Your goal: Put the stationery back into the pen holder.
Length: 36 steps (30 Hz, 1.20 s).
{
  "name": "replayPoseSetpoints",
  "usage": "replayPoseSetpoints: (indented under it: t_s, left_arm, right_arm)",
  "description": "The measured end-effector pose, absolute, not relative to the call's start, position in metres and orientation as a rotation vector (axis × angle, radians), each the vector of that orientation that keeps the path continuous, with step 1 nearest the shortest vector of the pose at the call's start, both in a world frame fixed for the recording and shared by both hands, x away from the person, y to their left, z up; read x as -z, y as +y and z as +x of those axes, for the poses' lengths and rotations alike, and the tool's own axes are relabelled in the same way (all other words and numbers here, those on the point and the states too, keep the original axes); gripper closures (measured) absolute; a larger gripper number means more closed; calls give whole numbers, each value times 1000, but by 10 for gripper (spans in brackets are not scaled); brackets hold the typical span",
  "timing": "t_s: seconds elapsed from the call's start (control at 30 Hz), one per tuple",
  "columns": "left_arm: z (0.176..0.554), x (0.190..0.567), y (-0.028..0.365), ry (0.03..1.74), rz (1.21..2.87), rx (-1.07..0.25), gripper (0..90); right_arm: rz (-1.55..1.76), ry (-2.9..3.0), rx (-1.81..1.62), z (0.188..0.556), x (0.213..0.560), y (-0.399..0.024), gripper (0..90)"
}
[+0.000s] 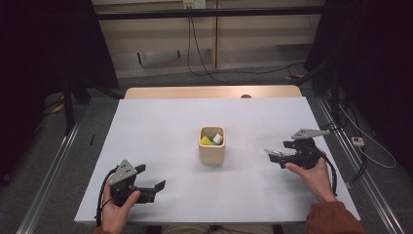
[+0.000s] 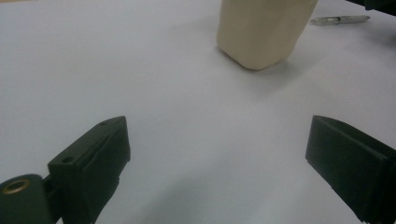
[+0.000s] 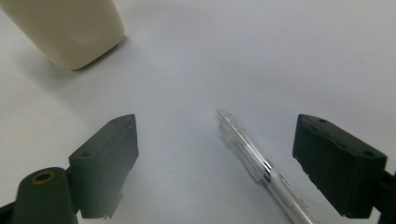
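Right gripper jaws wide apart over pen, which lies loose near table's right edge. Left gripper apart, idle. Risk: pen rolls, grab misses; cup well apart.

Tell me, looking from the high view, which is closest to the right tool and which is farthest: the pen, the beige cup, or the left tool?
1. The pen: lying on the white table right beside the right tool, on its cup side.
2. The beige cup: in the middle of the table, with yellow and white bits inside.
3. The left tool: at the table's near left corner.
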<state>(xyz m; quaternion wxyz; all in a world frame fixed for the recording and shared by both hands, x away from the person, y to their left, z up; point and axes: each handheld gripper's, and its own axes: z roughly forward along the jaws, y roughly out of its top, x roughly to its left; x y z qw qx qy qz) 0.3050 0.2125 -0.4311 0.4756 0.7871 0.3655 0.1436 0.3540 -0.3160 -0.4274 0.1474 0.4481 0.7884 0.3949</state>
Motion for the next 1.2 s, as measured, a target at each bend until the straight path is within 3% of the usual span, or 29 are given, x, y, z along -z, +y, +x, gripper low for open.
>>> replayPoseSetpoints:
  t_s: [0.43, 0.8, 1.2]
  left_arm:
    - [305, 431, 213, 896, 1923, -352, 65]
    - [305, 432, 213, 897, 1926, -353, 65]
    - [305, 433, 213, 903, 1925, -357, 65]
  right_arm:
    - [1303, 2289, -1023, 349, 418, -347, 165]
    - [1250, 2394, -766, 356, 417, -367, 368]
    - [1110, 2619, -626, 377, 423, -361, 477]
